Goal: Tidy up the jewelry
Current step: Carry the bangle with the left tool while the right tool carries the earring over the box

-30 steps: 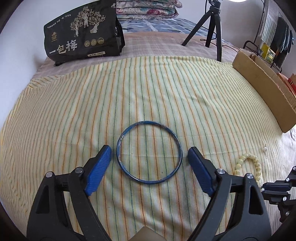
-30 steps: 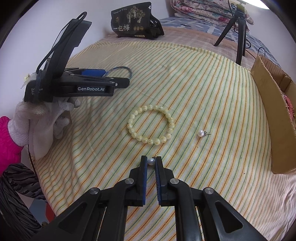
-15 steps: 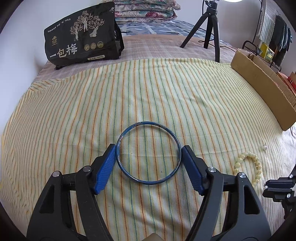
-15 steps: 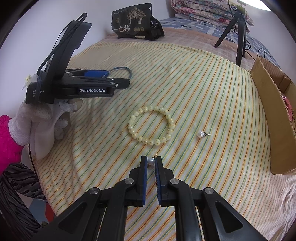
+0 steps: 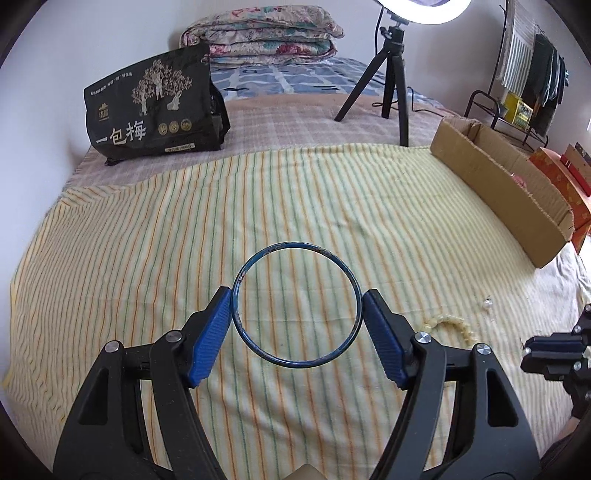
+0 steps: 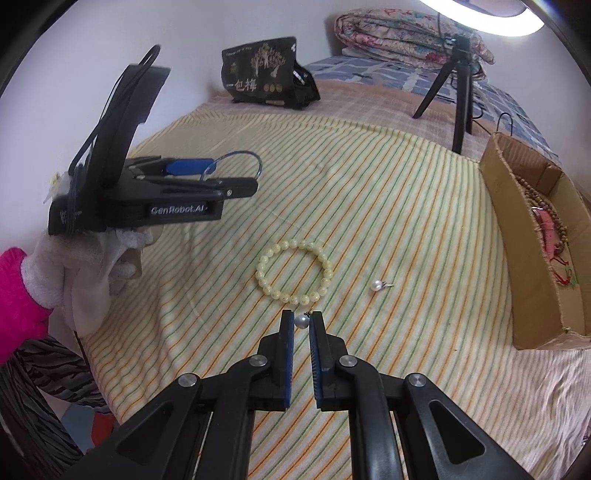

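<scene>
My left gripper (image 5: 296, 299) is shut on a thin blue bangle (image 5: 295, 244), a pad pressed to each side, and holds it just above the striped cloth (image 5: 258, 192). The right wrist view shows that gripper (image 6: 236, 184) side-on with the bangle (image 6: 255, 158) sticking out ahead. My right gripper (image 6: 302, 317) is shut on a small pearl earring (image 6: 301, 321) at its fingertips. On the cloth lie a cream bead bracelet (image 6: 327, 271) and a second pearl earring (image 6: 376, 285). The bracelet (image 5: 448, 323) also shows to the right of the left gripper.
An open cardboard box (image 6: 517, 240) with bead strings inside stands at the cloth's right edge. A black printed bag (image 5: 155, 107), a tripod (image 5: 391, 74) and folded quilts (image 5: 266, 33) stand behind. A white-gloved hand (image 6: 92, 266) with a pink sleeve holds the left gripper.
The left jaws closed onto the blue bangle and lifted it off the cloth. The right gripper rose a little, still shut on the pearl earring.
</scene>
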